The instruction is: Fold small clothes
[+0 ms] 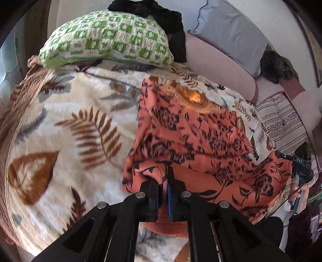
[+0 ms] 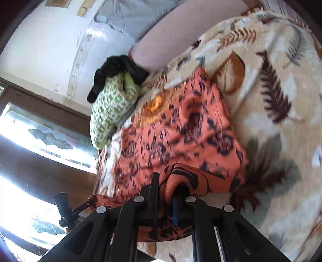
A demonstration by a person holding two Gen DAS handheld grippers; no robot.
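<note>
An orange garment with a dark flower print [image 1: 193, 131] lies spread on a cream blanket with a leaf pattern [image 1: 66, 125]. My left gripper [image 1: 163, 181] is shut on the garment's near left edge and lifts it off the blanket. My right gripper [image 2: 167, 187] is shut on the garment's near edge too, seen in the right wrist view where the garment [image 2: 177, 133] stretches away from it. The right gripper also shows in the left wrist view [image 1: 299, 167], holding the garment's near right corner. The far end of the garment rests on the blanket [image 2: 271, 125].
A green and white patterned pillow [image 1: 106, 40] lies at the far end with black clothing [image 1: 159, 16] on it. A pink sofa back [image 1: 217, 60], a grey cushion [image 1: 231, 26] and a striped cushion [image 1: 281, 119] are to the right. A bright window [image 2: 40, 137] is left.
</note>
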